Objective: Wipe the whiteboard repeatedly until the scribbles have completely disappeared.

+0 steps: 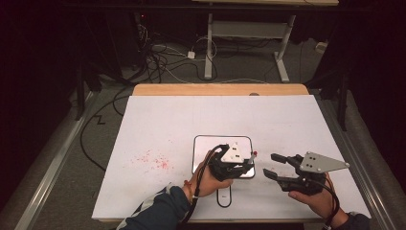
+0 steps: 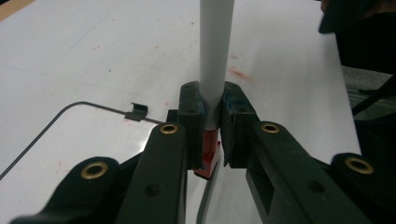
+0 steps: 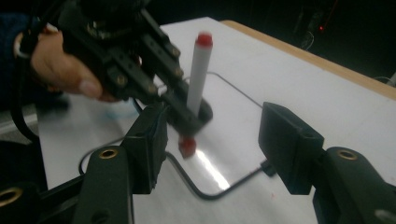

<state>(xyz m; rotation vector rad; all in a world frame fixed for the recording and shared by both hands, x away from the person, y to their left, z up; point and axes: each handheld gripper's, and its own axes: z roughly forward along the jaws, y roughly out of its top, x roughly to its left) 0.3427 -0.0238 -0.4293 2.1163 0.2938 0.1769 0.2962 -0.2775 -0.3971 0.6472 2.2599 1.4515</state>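
Your left gripper is clamping a marker over the small whiteboard that is lying on the white tabletop. In the left gripper view the jaws are pressing on the marker from both sides, near its lower end, with the red tip sticking out just below the pads and the white barrel rising away above them. In the right gripper view the marker is standing nearly upright, long axis close to vertical, red cap end up and red tip pointing down at the whiteboard. Faint red smudges are lying on the tabletop left of the board. Your right gripper is hovering just right of the board, well apart from the marker, jaws half open with nothing between them.
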